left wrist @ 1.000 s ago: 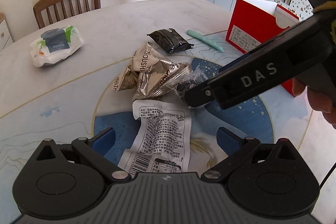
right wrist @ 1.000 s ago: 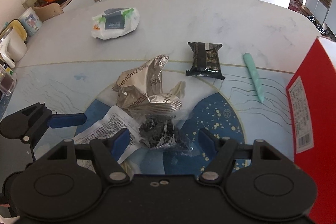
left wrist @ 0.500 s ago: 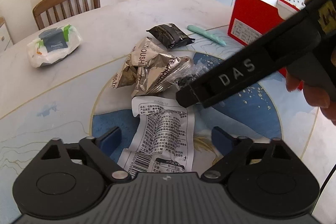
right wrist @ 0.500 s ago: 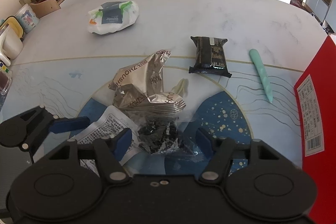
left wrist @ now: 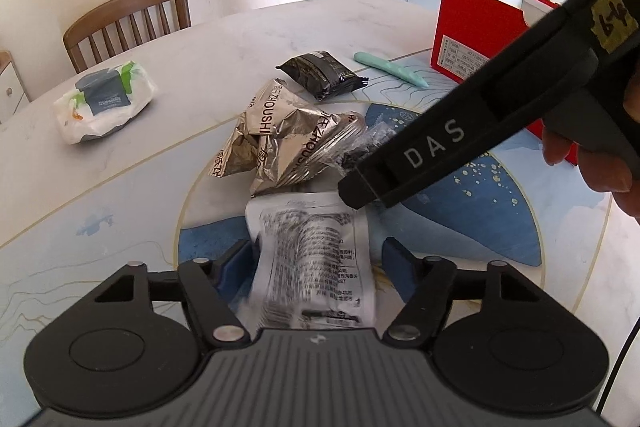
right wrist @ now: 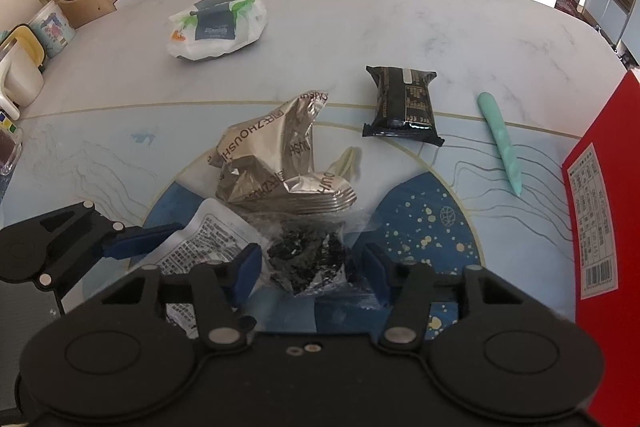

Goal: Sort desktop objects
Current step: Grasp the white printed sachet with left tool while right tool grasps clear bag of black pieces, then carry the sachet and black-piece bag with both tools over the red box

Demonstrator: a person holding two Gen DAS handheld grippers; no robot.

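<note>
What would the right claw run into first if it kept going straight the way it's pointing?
Probably the clear bag of dark bits, already between the closing right claw; past it lies the crumpled silver wrapper.

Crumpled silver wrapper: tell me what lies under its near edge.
The crumpled silver wrapper overlaps a clear bag of dark bits and the far corner of the white printed packet. Whatever else lies beneath it is covered.

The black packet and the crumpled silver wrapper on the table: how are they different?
The black packet lies flat, smooth and apparently sealed; the crumpled silver wrapper stands up, creased and torn open. The black packet lies alone; the silver wrapper touches other wrappers. Both rest on the table, outside either gripper's jaws.
</note>
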